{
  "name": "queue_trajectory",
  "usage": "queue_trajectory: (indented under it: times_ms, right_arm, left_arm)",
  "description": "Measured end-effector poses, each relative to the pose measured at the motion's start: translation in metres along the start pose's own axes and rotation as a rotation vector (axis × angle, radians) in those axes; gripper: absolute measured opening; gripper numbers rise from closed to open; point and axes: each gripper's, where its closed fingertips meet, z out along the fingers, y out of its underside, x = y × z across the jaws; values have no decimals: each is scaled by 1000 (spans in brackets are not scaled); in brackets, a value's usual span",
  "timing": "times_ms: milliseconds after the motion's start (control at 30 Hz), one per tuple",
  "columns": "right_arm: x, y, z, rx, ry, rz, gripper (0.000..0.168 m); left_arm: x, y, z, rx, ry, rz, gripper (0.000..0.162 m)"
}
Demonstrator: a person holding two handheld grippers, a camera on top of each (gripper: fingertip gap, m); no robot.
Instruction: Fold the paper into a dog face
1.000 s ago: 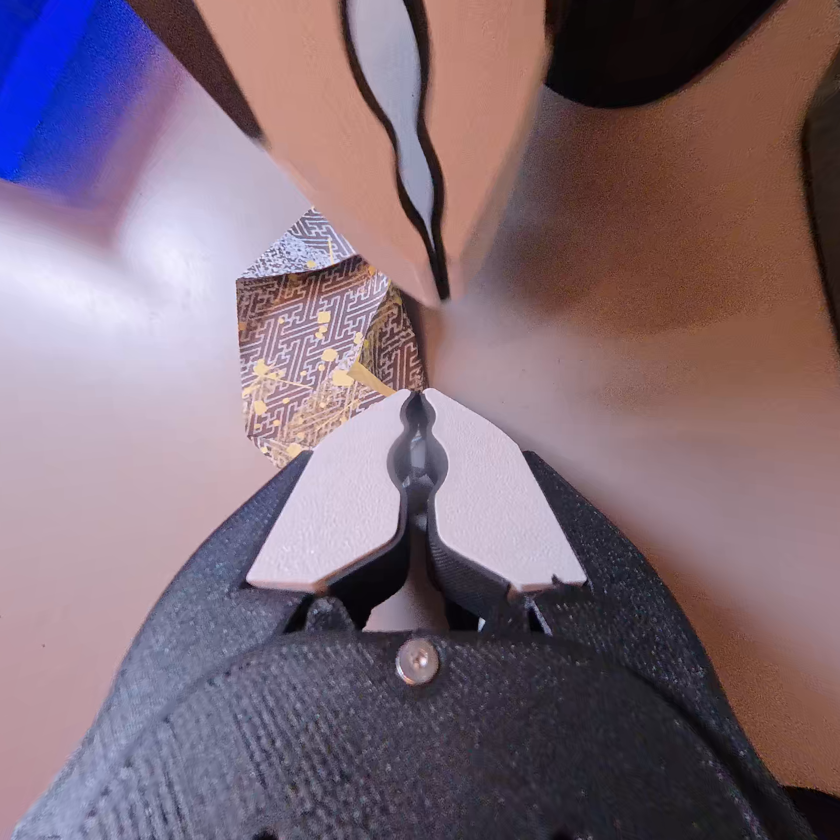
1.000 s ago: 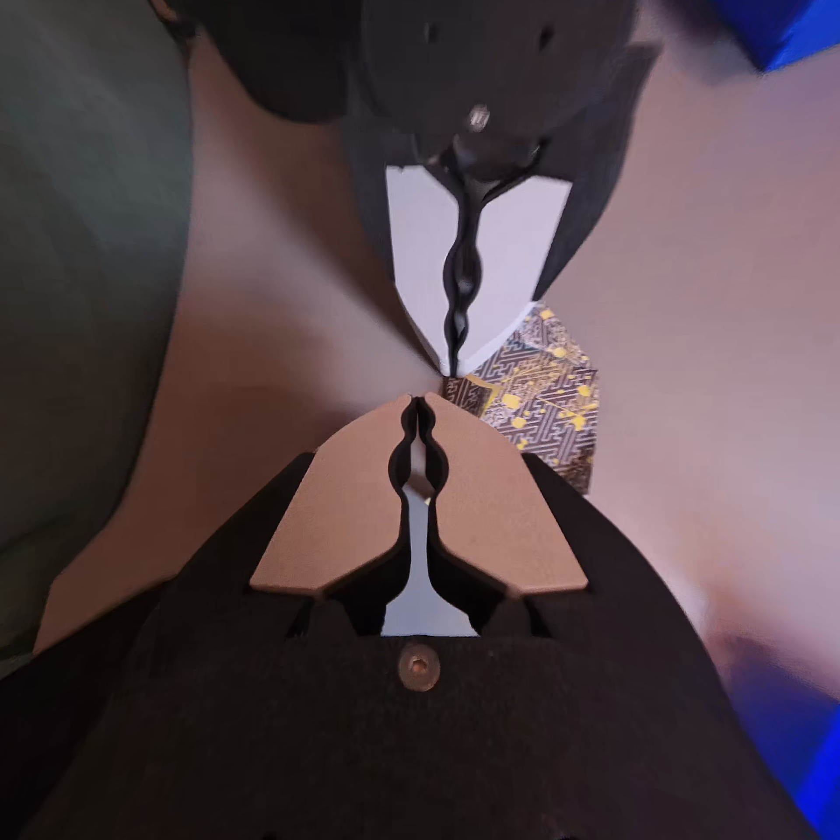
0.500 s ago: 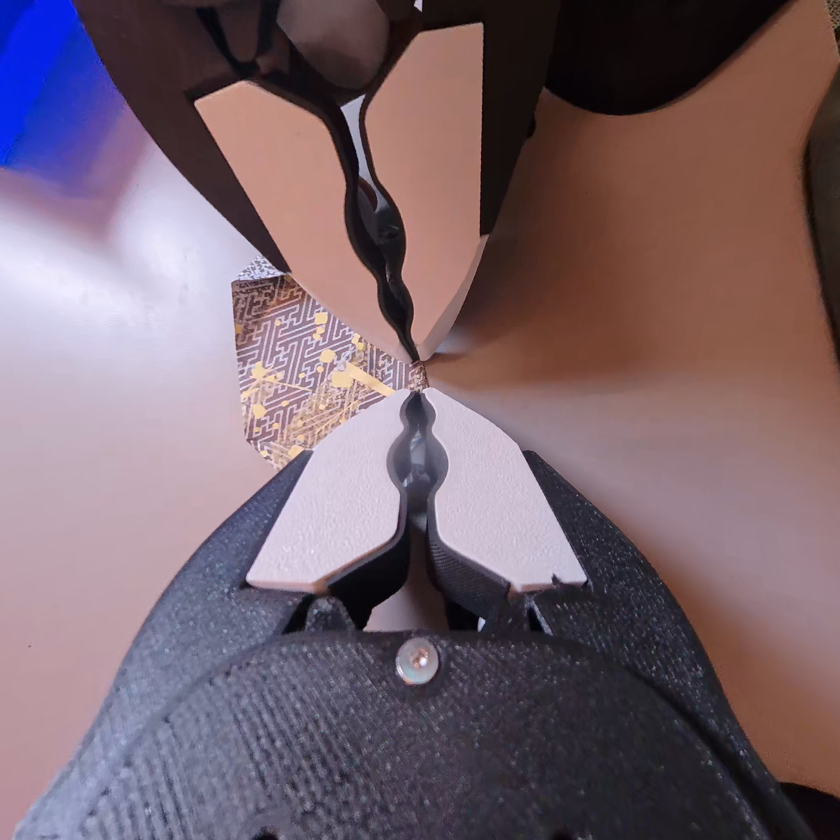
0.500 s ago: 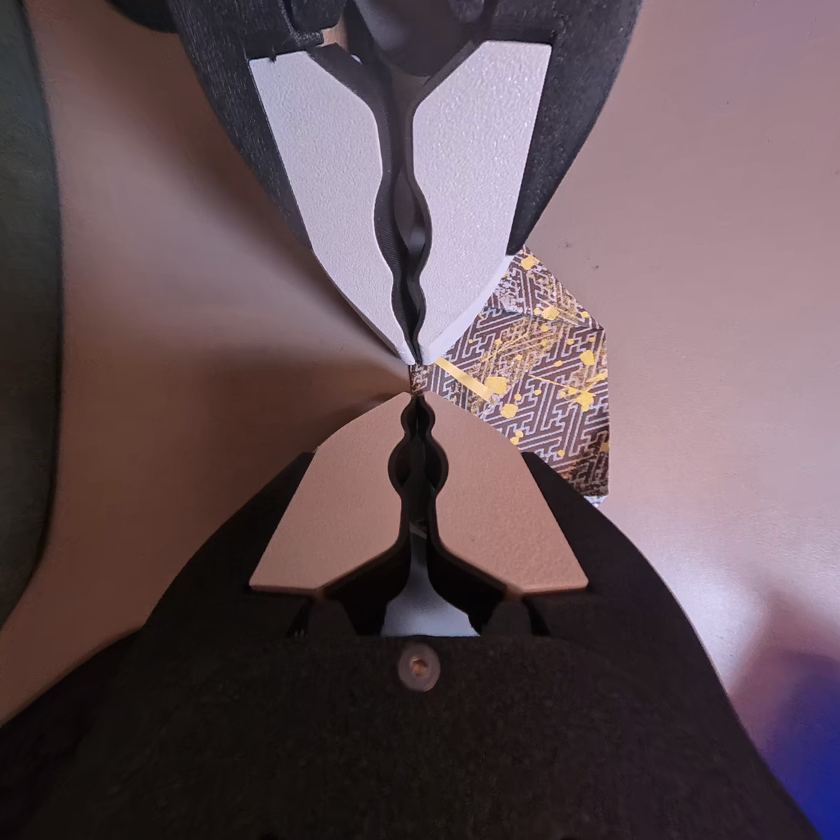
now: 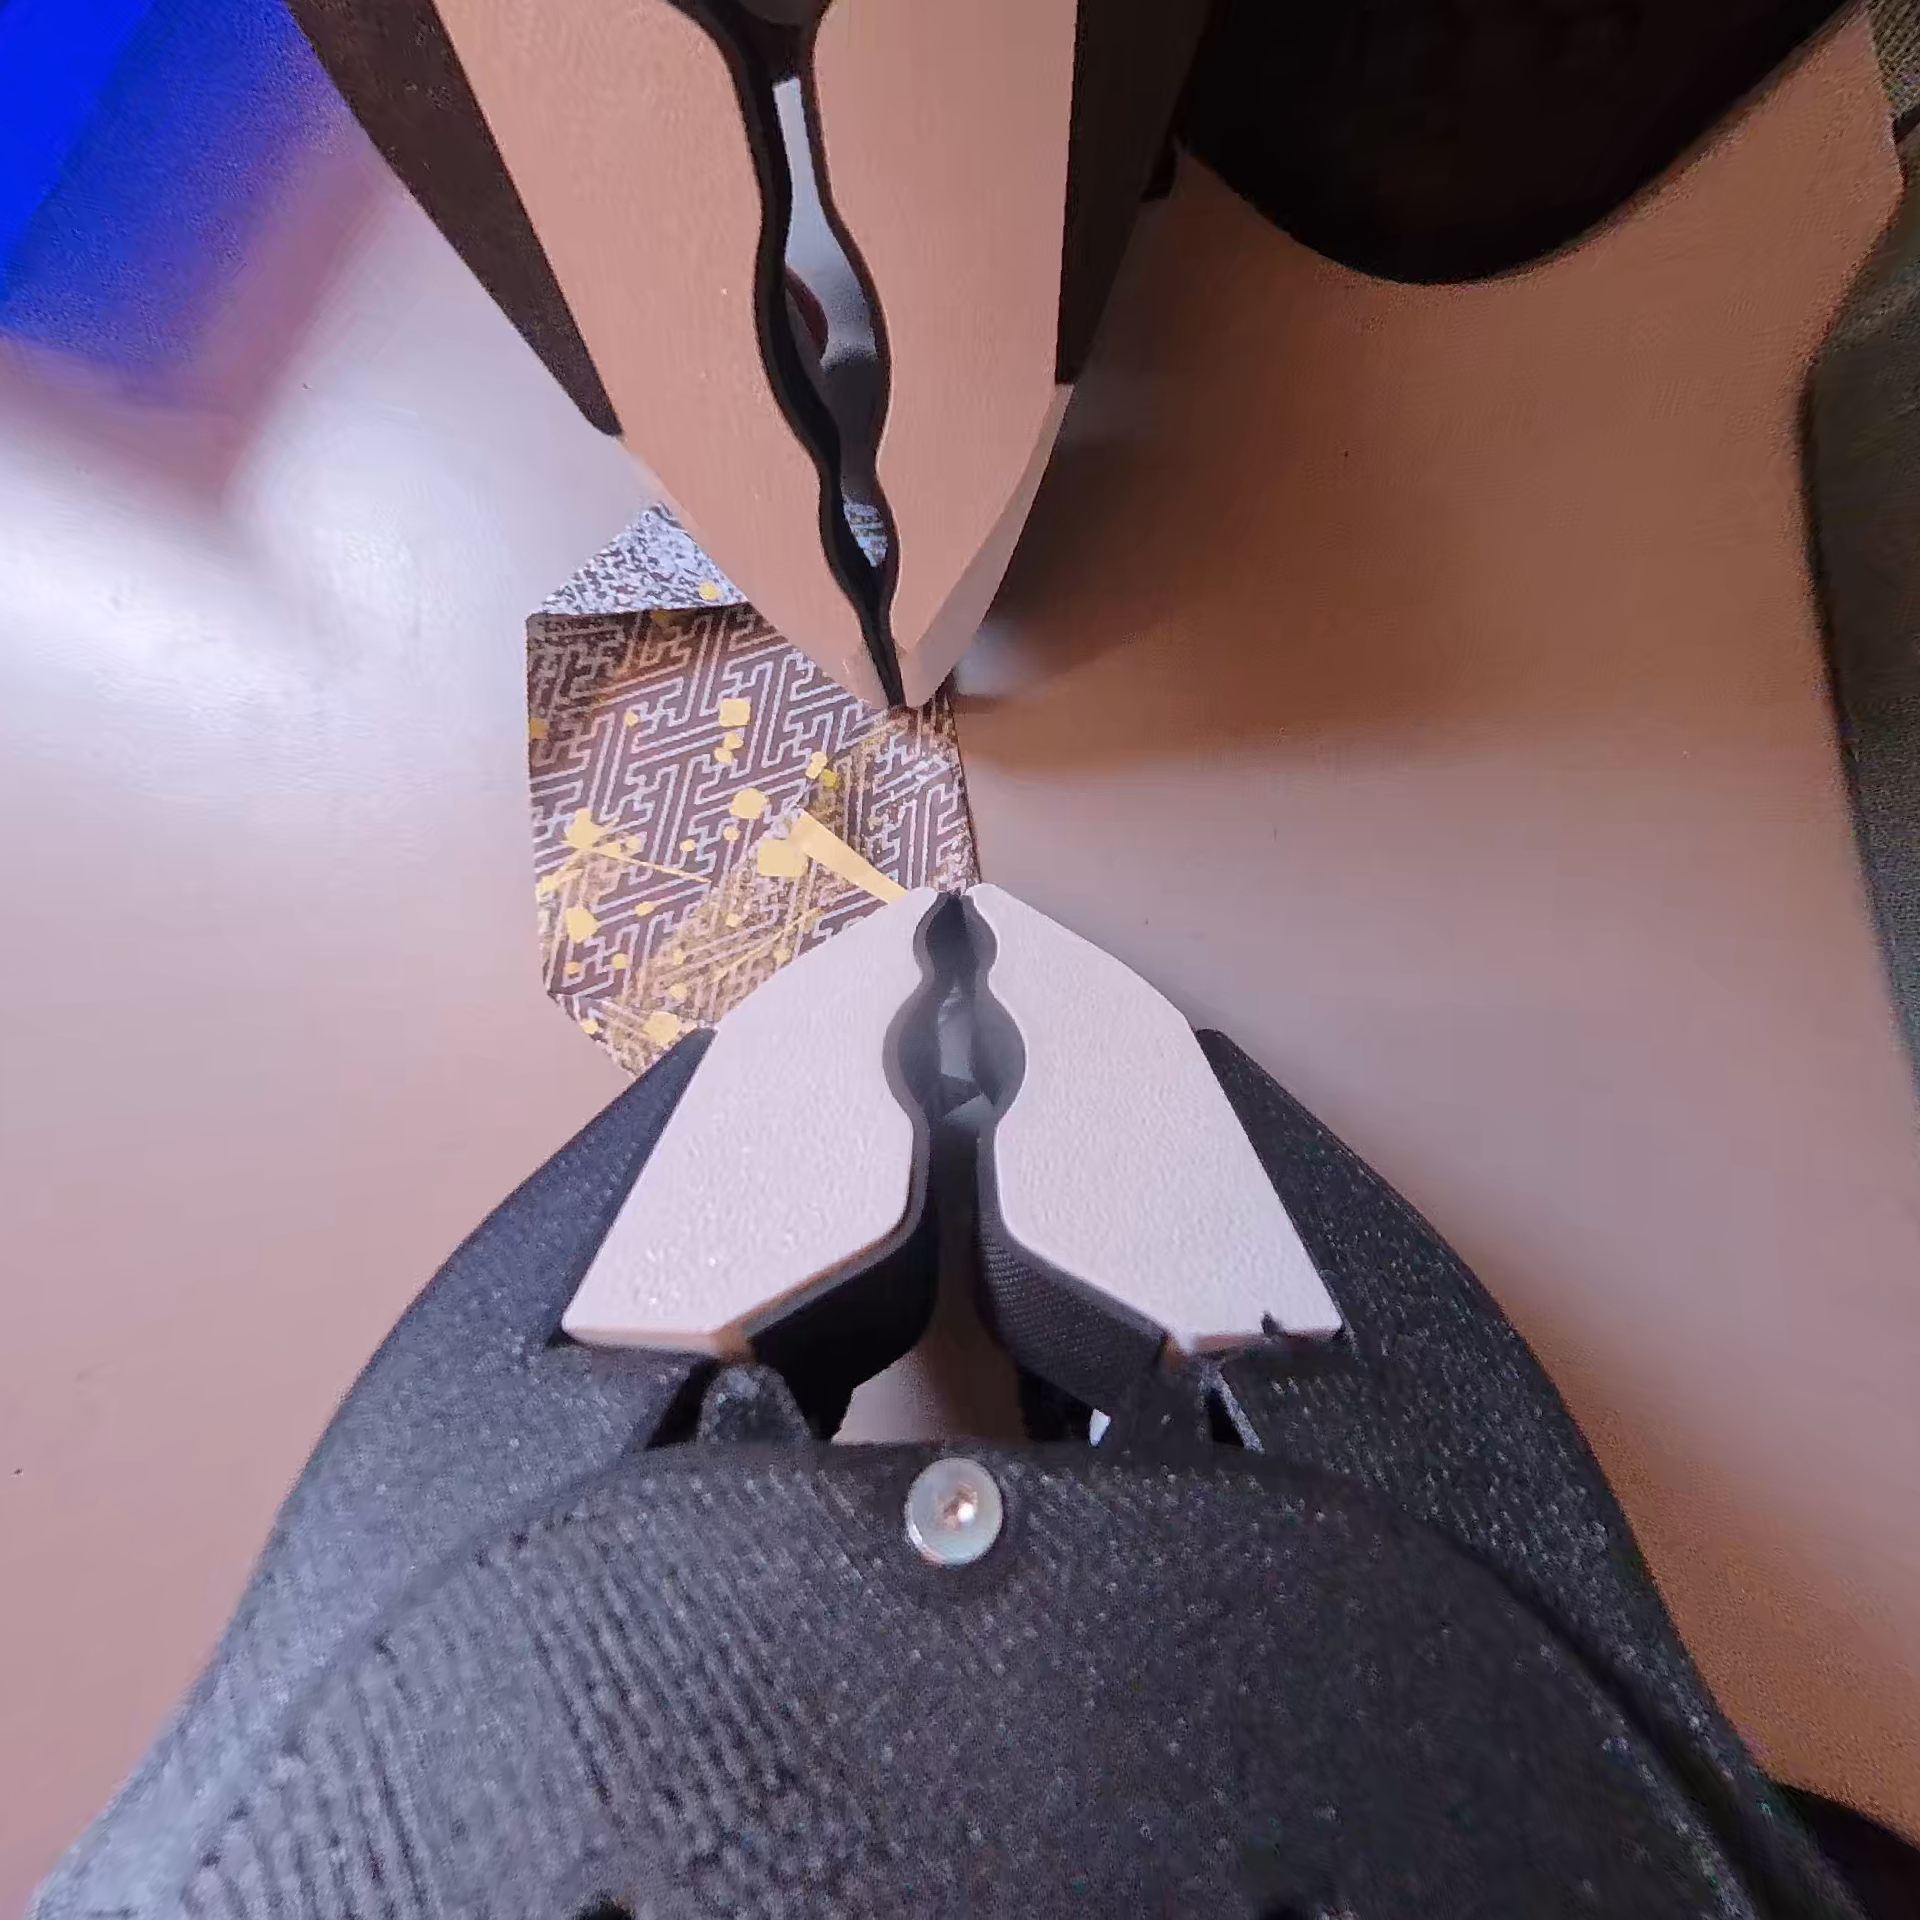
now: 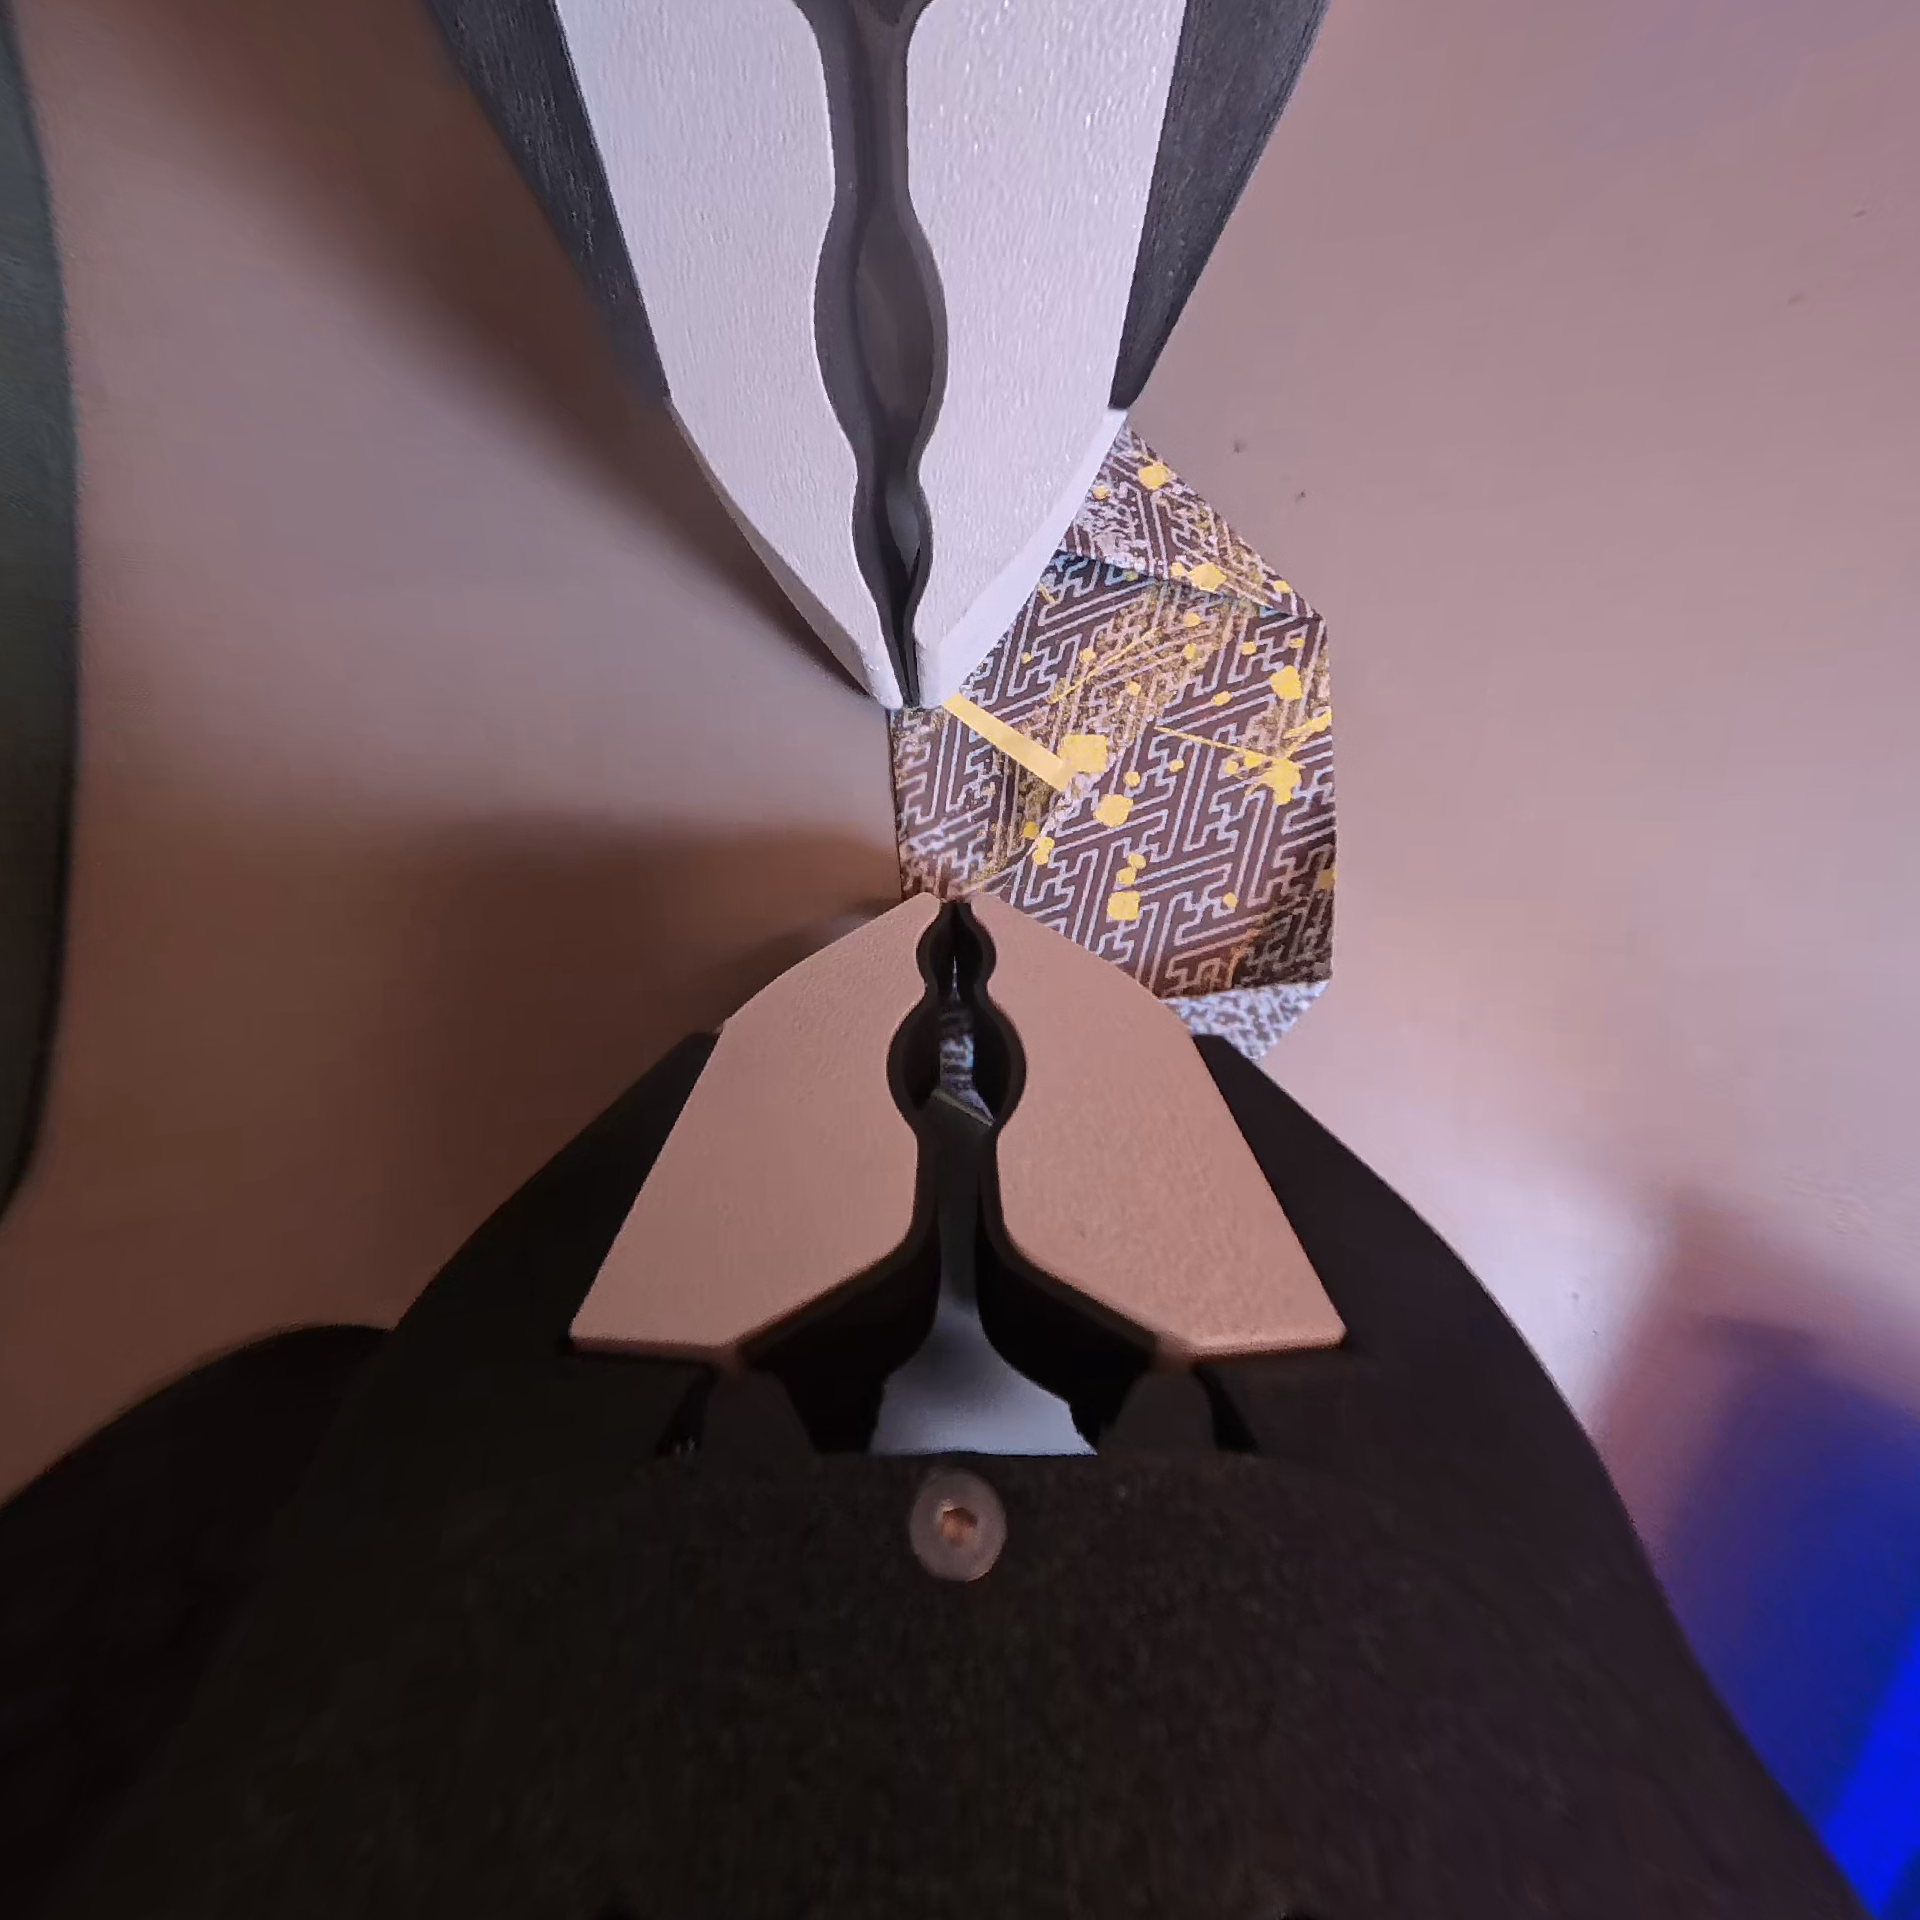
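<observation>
The folded paper (image 5: pixel 717 831), brown with a white maze pattern and gold splashes, lies flat on the pinkish table (image 5: pixel 1351 831). A pale underside flap shows at its far corner. My left gripper (image 5: pixel 961 899), with grey-white fingers, is shut, its tips resting on the paper's right edge. My right gripper (image 5: pixel 894 694), with tan fingers, comes from above, also shut, tips on the same edge farther along. In the right wrist view the paper (image 6: pixel 1143 810) lies right of centre, between my right gripper (image 6: pixel 956 909) and the left gripper (image 6: pixel 902 698).
A blurred blue thing lies at the top left (image 5: pixel 73 156) and shows at the bottom right in the right wrist view (image 6: pixel 1870 1714). A dark green-grey cloth-like thing (image 5: pixel 1870 623) borders the table on the right. A black shape (image 5: pixel 1455 125) sits behind. There is about 4 cm between the tips of the two grippers. My right gripper's tips are some 12 cm from the black shape (image 5: pixel 1455 125).
Half a second ago the two shut tips nearly touched at the paper's corner. Now they stand farther apart along the paper's edge. Both stay shut.
</observation>
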Motion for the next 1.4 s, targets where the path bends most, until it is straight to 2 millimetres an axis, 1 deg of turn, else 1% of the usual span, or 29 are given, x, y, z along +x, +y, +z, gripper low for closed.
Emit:
queue_trajectory:
  times_ms: [133,333,500,567,667,700,767,833,900,933,1033,1233,1400]
  right_arm:
    - [1,5,-3,-19,15,-20,0]
    - [0,11,-8,-68,69,-112,0]
    - [1,10,-8,-58,73,-142,0]
    - [2,10,-12,-39,61,-119,0]
    - [-3,-9,-22,50,41,-120,0]
    - [-6,-14,-20,57,40,-134,0]
    - [-10,-18,-9,31,35,-162,0]
    - [-10,-14,2,-11,23,-155,0]
    - [-8,-10,6,-23,-7,-103,0]
    - [-9,-8,5,-28,-30,-75,0]
    - [-9,-3,3,-38,-23,-79,0]
    - [-7,7,-5,-32,-49,-27,0]
    - [-7,7,-5,-27,-59,-9,0]
  left_arm:
    - [0,0,0,-3,3,-10,1]
    - [0,0,0,-8,-2,-27,1]
    - [0,0,1,-5,-2,-33,0]
    - [0,0,1,-4,-1,-35,0]
    - [0,0,1,-9,-3,-31,0]
    - [0,-1,1,-9,-1,-32,0]
    - [0,-1,1,-8,3,-35,0]
    - [0,-1,1,-8,2,-34,0]
    - [0,-1,1,-8,0,-35,0]
    - [0,-1,1,-8,2,-39,0]
    - [0,0,1,-9,7,-47,0]
    - [-1,0,1,-11,4,-56,0]
    - [-1,0,1,-14,6,-59,0]
